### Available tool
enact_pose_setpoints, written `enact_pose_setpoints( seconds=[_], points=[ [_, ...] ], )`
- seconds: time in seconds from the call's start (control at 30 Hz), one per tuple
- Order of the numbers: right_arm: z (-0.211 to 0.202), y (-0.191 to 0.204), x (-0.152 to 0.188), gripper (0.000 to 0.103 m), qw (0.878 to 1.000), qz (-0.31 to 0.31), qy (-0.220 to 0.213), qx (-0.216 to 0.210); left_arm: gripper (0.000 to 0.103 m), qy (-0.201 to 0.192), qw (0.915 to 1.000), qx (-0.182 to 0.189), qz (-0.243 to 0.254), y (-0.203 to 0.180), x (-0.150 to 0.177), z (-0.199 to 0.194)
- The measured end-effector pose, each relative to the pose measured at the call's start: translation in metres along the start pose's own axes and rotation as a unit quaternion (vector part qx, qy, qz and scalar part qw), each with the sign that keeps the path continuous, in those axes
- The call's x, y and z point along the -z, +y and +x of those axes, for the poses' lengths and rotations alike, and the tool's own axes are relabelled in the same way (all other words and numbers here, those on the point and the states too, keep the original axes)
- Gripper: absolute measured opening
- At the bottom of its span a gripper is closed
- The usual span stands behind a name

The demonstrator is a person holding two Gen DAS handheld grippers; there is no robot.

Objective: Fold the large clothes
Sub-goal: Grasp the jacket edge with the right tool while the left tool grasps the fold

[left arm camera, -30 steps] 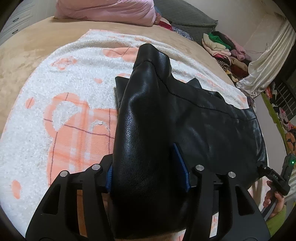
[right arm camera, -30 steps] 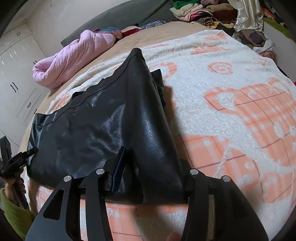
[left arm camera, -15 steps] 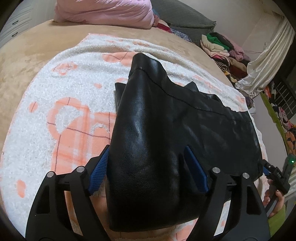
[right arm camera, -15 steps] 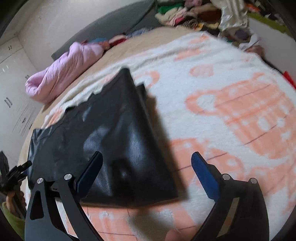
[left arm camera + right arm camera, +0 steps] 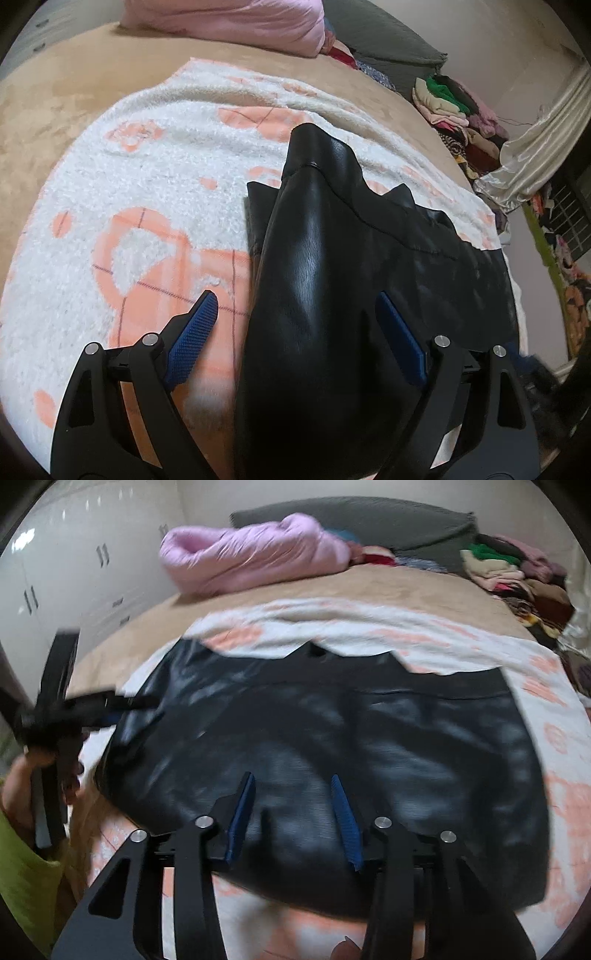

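A black leather garment [image 5: 369, 280] is lying on a white and orange blanket [image 5: 155, 206] that is covering the bed, with its near edge close to the person and its jagged far edge pointing toward the pink quilt [image 5: 251, 557] and the grey headboard. At the left end of the garment, a folded-over part is rising as a shiny ridge, and the left gripper [image 5: 295, 332] is standing around its near end: its jaws are opening wide, the blue pads [image 5: 192, 339] are no longer touching the leather, so the fold is resting by itself. Further right, the right gripper [image 5: 291, 812] is hovering over the near edge of the middle of the garment; its jaws are closing, the leather is lying below and between the fingers, but the picture is blurred and I cannot tell if the pads are already pinching it. My judgement is that the side fold is just being released and the step in hand is taking a new hold for the following fold. The next move is probably asking both grippers to catch the near edge firmly, because smooth stiff leather is slipping easily, and to carry it toward the far edge evenly.
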State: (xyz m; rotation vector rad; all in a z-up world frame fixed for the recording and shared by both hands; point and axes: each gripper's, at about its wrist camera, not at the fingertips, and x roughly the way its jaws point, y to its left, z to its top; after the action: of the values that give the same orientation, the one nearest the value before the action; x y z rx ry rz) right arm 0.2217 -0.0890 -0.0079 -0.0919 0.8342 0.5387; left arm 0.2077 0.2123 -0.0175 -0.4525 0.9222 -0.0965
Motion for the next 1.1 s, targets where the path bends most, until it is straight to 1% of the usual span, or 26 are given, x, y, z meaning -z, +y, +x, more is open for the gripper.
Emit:
enact_pose_setpoints(
  seconds=[0.07, 0.1, 0.13, 0.23, 0.27, 0.3, 0.33, 0.37, 0.4, 0.43, 0.5, 0.57, 0.63, 0.67, 0.73, 0.77, 0.83, 0.9, 0.93, 1.03, 1.07, 1.1],
  points=[
    [0.016, 0.006, 0.003, 0.037, 0.999, 0.000, 0.027, 0.020, 0.080, 0.006, 1.0000, -0.003, -0.006, 0.003, -0.005, 0.004],
    [0.026, 0.006, 0.007, 0.037, 0.999, 0.004, 0.044, 0.029, 0.080, 0.016, 0.9998, -0.002, -0.010, 0.006, -0.008, 0.010],
    [0.033, 0.006, 0.011, 0.038, 0.998, 0.004, 0.051, 0.035, 0.081, 0.024, 0.9996, -0.003, -0.012, 0.007, -0.010, 0.014],
    [0.043, 0.006, 0.017, 0.038, 0.998, 0.005, 0.047, 0.041, 0.081, 0.041, 0.9990, 0.006, -0.015, 0.009, -0.017, 0.030],
    [0.042, 0.005, 0.017, 0.038, 0.998, 0.003, 0.046, 0.038, 0.076, 0.040, 0.9990, 0.011, -0.015, 0.008, -0.018, 0.033],
    [0.040, 0.003, 0.016, 0.038, 0.998, 0.004, 0.047, 0.030, 0.067, 0.036, 0.9989, 0.024, -0.017, 0.008, -0.019, 0.035],
    [0.038, -0.001, 0.013, 0.038, 0.999, 0.011, 0.048, 0.019, 0.051, 0.039, 0.9984, 0.036, -0.022, 0.007, -0.020, 0.037],
    [0.035, -0.004, 0.011, 0.037, 0.999, 0.016, 0.051, 0.010, 0.048, 0.039, 0.9986, 0.027, -0.022, 0.005, -0.021, 0.038],
    [0.031, -0.007, 0.005, 0.034, 0.998, 0.019, 0.051, -0.002, 0.044, 0.035, 0.9991, 0.022, -0.007, 0.000, -0.022, 0.036],
    [0.027, -0.007, -0.003, 0.029, 0.999, 0.020, 0.040, -0.010, 0.038, 0.028, 0.9994, 0.022, 0.001, -0.005, -0.023, 0.032],
    [0.012, -0.012, -0.025, 0.029, 1.000, 0.020, 0.001, -0.006, 0.032, 0.015, 0.9993, 0.033, 0.003, -0.009, -0.024, 0.025],
    [0.011, -0.020, -0.048, 0.029, 1.000, 0.027, -0.016, 0.000, 0.027, 0.001, 0.9988, 0.049, 0.004, -0.010, -0.026, 0.013],
    [0.025, -0.028, -0.074, 0.024, 1.000, 0.025, -0.017, 0.008, 0.026, -0.012, 0.9978, 0.065, 0.006, -0.013, -0.027, 0.004],
    [0.038, -0.032, -0.087, 0.024, 1.000, 0.023, -0.010, 0.019, 0.025, -0.015, 0.9973, 0.071, 0.006, -0.015, -0.027, 0.001],
    [0.064, -0.039, -0.101, 0.022, 0.999, 0.033, 0.004, 0.029, 0.024, -0.022, 0.9964, 0.082, 0.011, -0.019, -0.028, -0.005],
    [0.073, -0.043, -0.102, 0.022, 0.999, 0.038, 0.013, 0.031, 0.024, -0.025, 0.9960, 0.084, 0.015, -0.021, -0.029, -0.006],
    [0.106, -0.048, -0.103, 0.021, 0.996, 0.054, 0.052, 0.042, 0.023, -0.031, 0.9956, 0.086, 0.024, -0.025, -0.029, -0.008],
    [0.137, -0.055, -0.093, 0.021, 0.993, 0.077, 0.086, 0.039, 0.021, -0.035, 0.9944, 0.096, 0.030, -0.030, -0.028, -0.007],
    [0.141, -0.058, -0.090, 0.021, 0.992, 0.080, 0.084, 0.040, 0.020, -0.039, 0.9941, 0.097, 0.031, -0.032, -0.028, -0.006],
    [0.144, -0.054, -0.087, 0.021, 0.994, 0.069, 0.076, 0.048, 0.020, -0.046, 0.9946, 0.083, 0.042, -0.040, -0.027, -0.004],
    [0.139, -0.055, -0.087, 0.021, 0.994, 0.071, 0.075, 0.045, 0.020, -0.046, 0.9947, 0.084, 0.038, -0.038, -0.027, -0.004],
    [0.124, -0.055, -0.089, 0.021, 0.994, 0.074, 0.065, 0.038, 0.020, -0.045, 0.9947, 0.088, 0.030, -0.035, -0.028, -0.005]
  ],
)
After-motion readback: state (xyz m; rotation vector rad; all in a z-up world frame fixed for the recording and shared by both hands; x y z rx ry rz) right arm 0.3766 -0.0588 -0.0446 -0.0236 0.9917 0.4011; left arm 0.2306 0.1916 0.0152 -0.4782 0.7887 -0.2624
